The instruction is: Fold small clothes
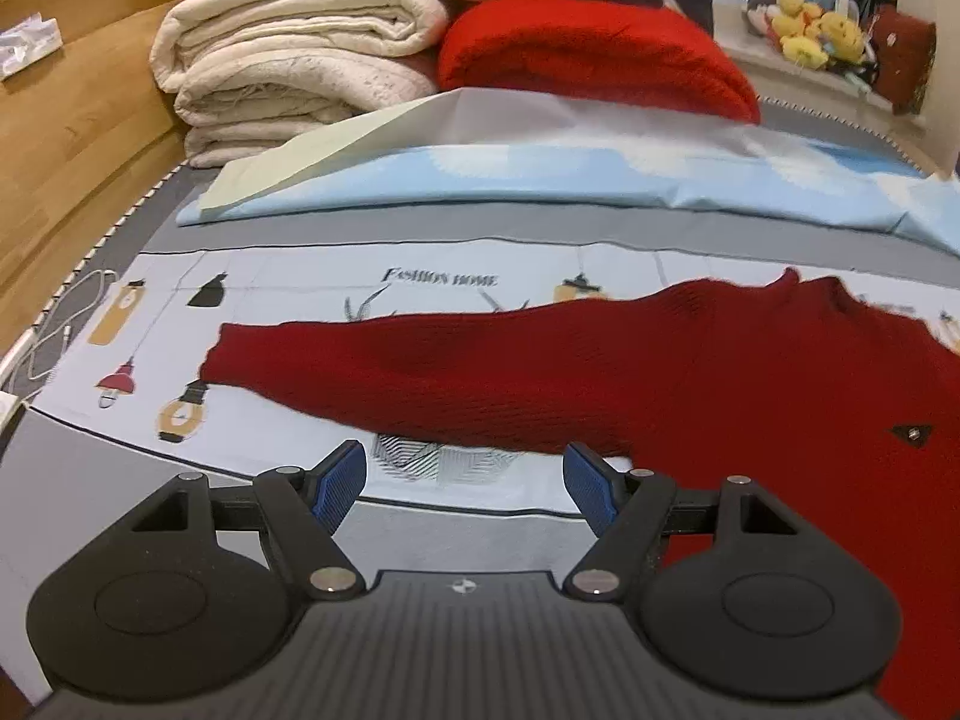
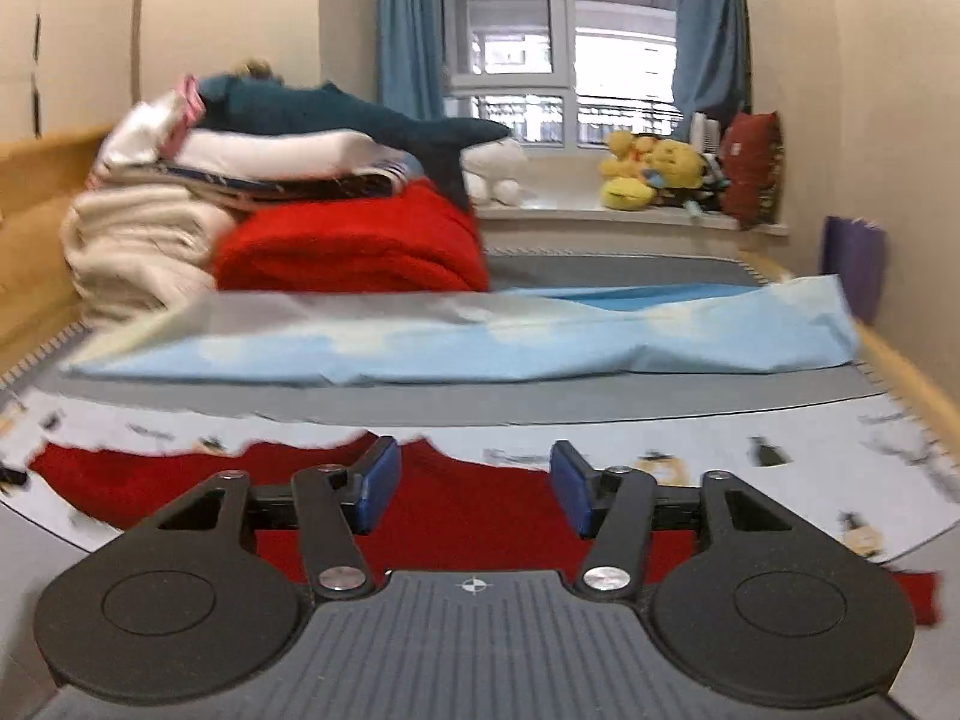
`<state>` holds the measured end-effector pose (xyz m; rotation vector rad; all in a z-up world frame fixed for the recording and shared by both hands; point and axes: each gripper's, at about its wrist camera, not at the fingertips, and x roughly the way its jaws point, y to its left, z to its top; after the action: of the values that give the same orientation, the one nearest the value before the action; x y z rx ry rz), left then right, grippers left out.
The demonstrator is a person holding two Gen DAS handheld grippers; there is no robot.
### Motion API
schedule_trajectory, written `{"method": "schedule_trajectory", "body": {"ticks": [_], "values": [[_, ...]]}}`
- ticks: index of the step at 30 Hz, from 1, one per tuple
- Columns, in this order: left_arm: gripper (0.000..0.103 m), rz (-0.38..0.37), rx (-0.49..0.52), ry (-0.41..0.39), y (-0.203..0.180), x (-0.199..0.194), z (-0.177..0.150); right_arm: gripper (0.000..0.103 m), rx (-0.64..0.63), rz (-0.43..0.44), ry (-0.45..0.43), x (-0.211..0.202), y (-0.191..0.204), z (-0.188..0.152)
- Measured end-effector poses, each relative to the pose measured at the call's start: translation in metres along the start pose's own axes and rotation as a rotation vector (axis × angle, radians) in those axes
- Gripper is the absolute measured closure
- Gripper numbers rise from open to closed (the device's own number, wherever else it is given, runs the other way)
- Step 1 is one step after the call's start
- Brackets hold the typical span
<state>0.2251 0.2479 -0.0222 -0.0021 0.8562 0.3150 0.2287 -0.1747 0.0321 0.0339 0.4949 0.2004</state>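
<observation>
The left hand-held gripper (image 1: pixel 465 483) is seen with its blue ribbed pads (image 1: pixel 339 483) set wide apart and nothing between them; it hangs just above the near edge of a dark red knitted sweater (image 1: pixel 750 396). The right hand-held gripper (image 2: pixel 474 489) is likewise held apart and empty, above the same sweater (image 2: pixel 456 516), though that view is blurred.

The sweater is laid flat on a pale printed sheet patterned with lamps and bottles (image 1: pixel 288 276), which is spread over the bed. One sleeve (image 1: pixel 372 360) is stretched out straight to the left in the left wrist view, and a small dark triangular badge (image 1: pixel 912 435) is seen on the chest.

Beyond the sheet, a light blue folded cover (image 1: pixel 540 180) is laid across the bed. Behind it, a stack of cream folded blankets (image 1: pixel 288 60) is piled beside a bright red folded blanket (image 1: pixel 588 54). Yellow plush toys (image 2: pixel 654 171) are set on the windowsill.
</observation>
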Motion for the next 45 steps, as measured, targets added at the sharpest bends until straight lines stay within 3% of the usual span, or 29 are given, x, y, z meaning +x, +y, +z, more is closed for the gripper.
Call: {"method": "schedule_trajectory", "body": {"ticks": [1, 3, 7, 11, 13, 15, 17, 18, 22, 26, 28, 30, 31, 35, 42, 44, 45], "values": [[0.025, 0.008, 0.003, 0.007, 0.001, 0.003, -0.001, 0.037, 0.003, 0.0, 0.021, 0.007, 0.005, -0.008], [0.025, 0.017, 0.012, 0.02, 0.003, 0.009, -0.002, 0.038, 0.0, -0.053, 0.165, 0.035, 0.014, -0.015], [0.025, 0.044, 0.007, 0.045, 0.006, 0.019, -0.003, 0.038, 0.205, 0.005, 0.205, 0.059, 0.006, -0.007], [0.026, 0.034, -0.039, 0.055, 0.01, 0.025, 0.001, 0.038, 0.208, -0.029, 0.215, 0.075, 0.009, -0.001], [0.038, 0.048, -0.065, 0.035, 0.013, 0.024, 0.004, 0.038, 0.196, -0.055, 0.223, 0.082, 0.011, -0.001], [0.069, 0.088, -0.103, -0.015, 0.019, 0.02, 0.01, 0.038, 0.213, -0.059, 0.225, 0.086, 0.011, 0.005], [0.083, 0.083, -0.145, -0.018, 0.028, 0.021, 0.024, 0.038, 0.236, -0.05, 0.212, 0.086, 0.008, 0.008], [0.084, 0.076, -0.179, -0.019, 0.034, 0.022, 0.033, 0.039, 0.239, -0.052, 0.205, 0.085, 0.006, 0.01], [0.084, 0.009, -0.395, -0.006, 0.07, 0.037, 0.064, 0.04, 0.205, -0.054, 0.173, 0.082, 0.006, 0.017], [0.084, -0.006, -0.534, -0.058, 0.102, 0.064, 0.058, 0.047, 0.107, -0.088, 0.145, 0.08, 0.013, 0.017], [0.084, 0.007, -0.584, -0.061, 0.115, 0.082, 0.037, 0.062, 0.082, -0.077, 0.145, 0.081, 0.014, 0.015], [0.084, 0.026, -0.651, 0.02, 0.129, 0.106, 0.024, 0.093, 0.091, -0.045, 0.144, 0.081, 0.011, 0.015], [0.084, 0.012, -0.707, 0.036, 0.138, 0.115, 0.02, 0.096, 0.093, -0.037, 0.145, 0.081, 0.01, 0.015], [0.083, -0.052, -0.818, 0.044, 0.162, 0.142, 0.016, 0.095, 0.069, -0.045, 0.157, 0.086, 0.012, 0.013], [0.082, -0.07, -0.958, 0.079, 0.186, 0.19, -0.002, 0.088, 0.111, -0.036, 0.262, 0.11, 0.013, 0.0], [0.074, -0.045, -0.984, 0.066, 0.193, 0.203, -0.007, 0.088, 0.092, -0.032, 0.274, 0.115, 0.015, -0.004], [0.062, -0.038, -0.998, 0.069, 0.196, 0.209, -0.009, 0.087, 0.082, -0.033, 0.281, 0.117, 0.015, -0.005]]}}
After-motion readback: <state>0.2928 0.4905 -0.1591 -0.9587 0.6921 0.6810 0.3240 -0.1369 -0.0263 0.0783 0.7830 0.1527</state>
